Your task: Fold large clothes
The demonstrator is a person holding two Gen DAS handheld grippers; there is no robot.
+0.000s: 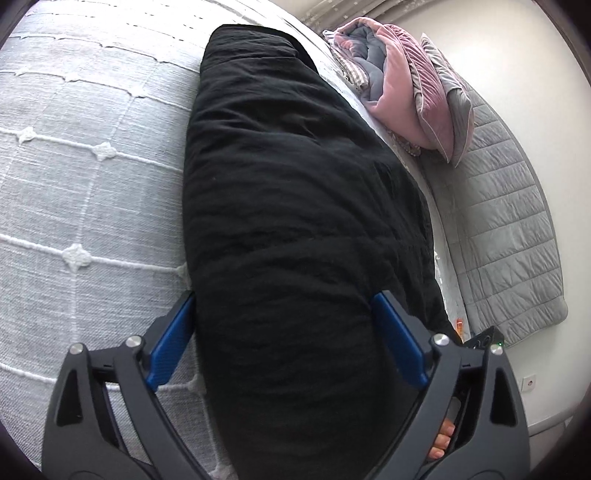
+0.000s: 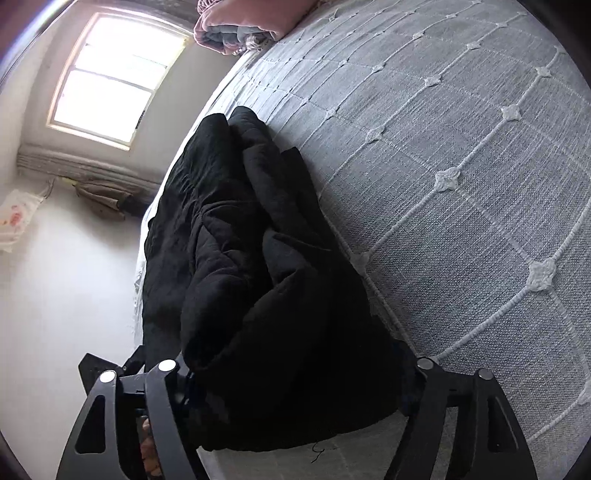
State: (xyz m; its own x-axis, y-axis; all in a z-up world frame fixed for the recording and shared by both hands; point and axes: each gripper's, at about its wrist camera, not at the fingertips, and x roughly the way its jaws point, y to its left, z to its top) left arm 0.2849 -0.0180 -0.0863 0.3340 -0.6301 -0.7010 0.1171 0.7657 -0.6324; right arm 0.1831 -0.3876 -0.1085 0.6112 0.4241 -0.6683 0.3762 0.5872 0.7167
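Observation:
A large black padded garment lies in a long folded bundle on the grey bedspread, near the bed's edge. My left gripper is open, its blue pads straddling the near end of the bundle. In the right wrist view the same garment is bunched and creased along the bed's edge. My right gripper is open wide, and the garment's near end fills the gap and hides the fingertips.
The grey bedspread has a white grid with tufts. Folded pink and grey bedding lies at the bed's far end, also in the right wrist view. A grey quilted mat lies on the floor. A window is opposite.

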